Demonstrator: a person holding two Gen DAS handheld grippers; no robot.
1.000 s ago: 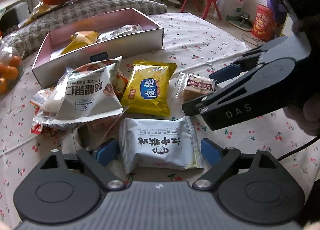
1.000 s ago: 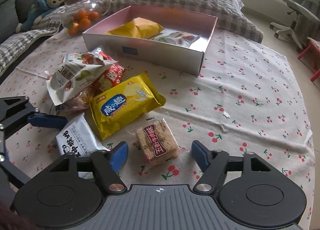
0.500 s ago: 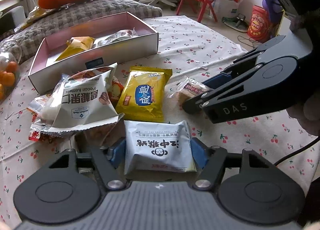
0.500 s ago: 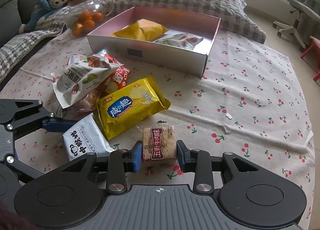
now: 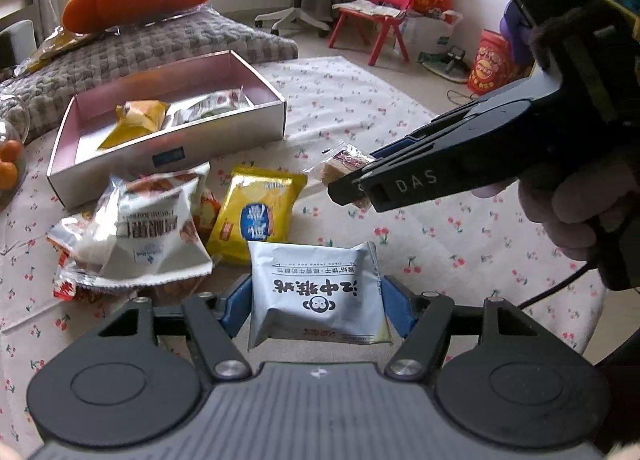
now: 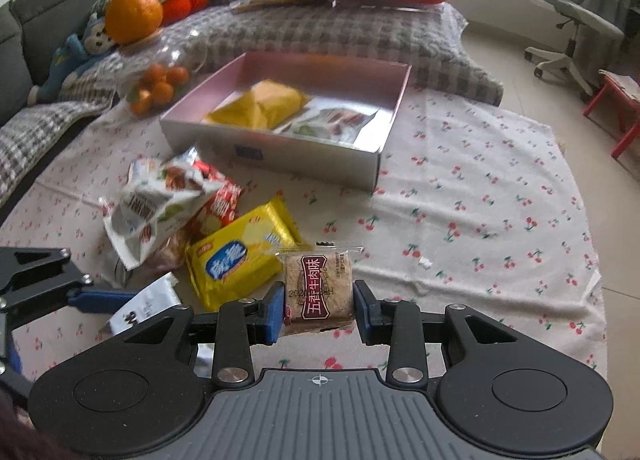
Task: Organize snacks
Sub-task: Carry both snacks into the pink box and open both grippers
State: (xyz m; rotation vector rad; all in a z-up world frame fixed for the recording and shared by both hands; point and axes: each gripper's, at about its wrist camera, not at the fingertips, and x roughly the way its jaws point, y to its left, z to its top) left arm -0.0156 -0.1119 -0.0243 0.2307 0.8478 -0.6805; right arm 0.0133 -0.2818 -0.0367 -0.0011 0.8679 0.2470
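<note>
Both packets (image 5: 316, 292) (image 6: 319, 288) now off cloth (image 6: 480, 195)

Left hand-held gripper (image 5: 318, 306) and right hand-held gripper (image 6: 319, 312), both clamped, tilted downward.

Two black handheld grippers with blue finger pads

The left gripper (image 5: 318, 302) has a grey ribbed body, two round black discs at its sides, angular black link arms with silver screws, and blue pads on its fingers (image 5: 234, 302); a small crosshair mark sits on the ribbed plate. The right gripper (image 6: 318, 310) is built alike. Seen from the left wrist, it is black with "DAS" in pale letters on its side, a dark cable trailing under the hand (image 5: 576, 215), and a dark furry cuff above.
</note>
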